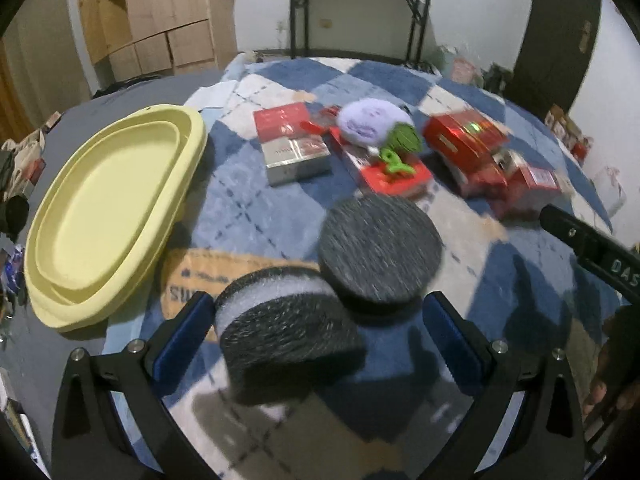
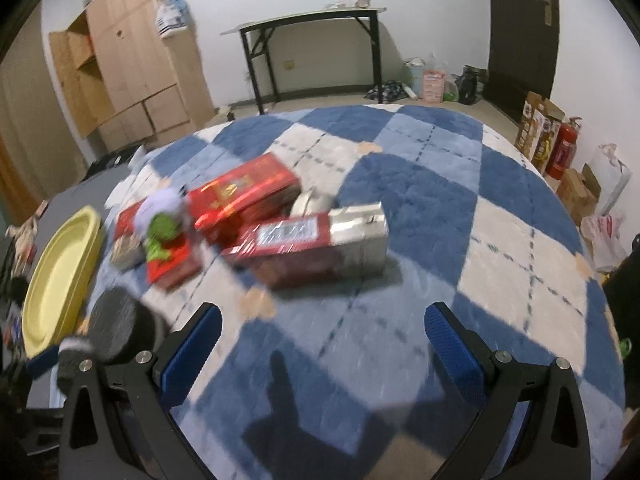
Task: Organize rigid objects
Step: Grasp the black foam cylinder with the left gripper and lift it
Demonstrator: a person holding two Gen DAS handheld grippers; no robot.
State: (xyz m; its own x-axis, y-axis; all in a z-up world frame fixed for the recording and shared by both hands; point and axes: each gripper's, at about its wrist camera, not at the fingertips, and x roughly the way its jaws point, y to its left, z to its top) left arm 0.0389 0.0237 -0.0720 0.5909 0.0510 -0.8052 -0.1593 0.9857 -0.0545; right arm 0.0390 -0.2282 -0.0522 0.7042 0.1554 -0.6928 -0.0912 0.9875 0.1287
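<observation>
While left claw gapes, grey dumbbell-shaped foam roller axis diag, far-right to near-left

The rug is a soft, fuzzy pile in blue and white checks. The tray looks like smooth matt plastic. The red boxes are glossy, one silver-ended carton shiny under film wrap. Two dark discs look coarse and fibrous, one with a white foam layer. The fingers carry blue textured pads. The cabinet is pale wood.
</observation>
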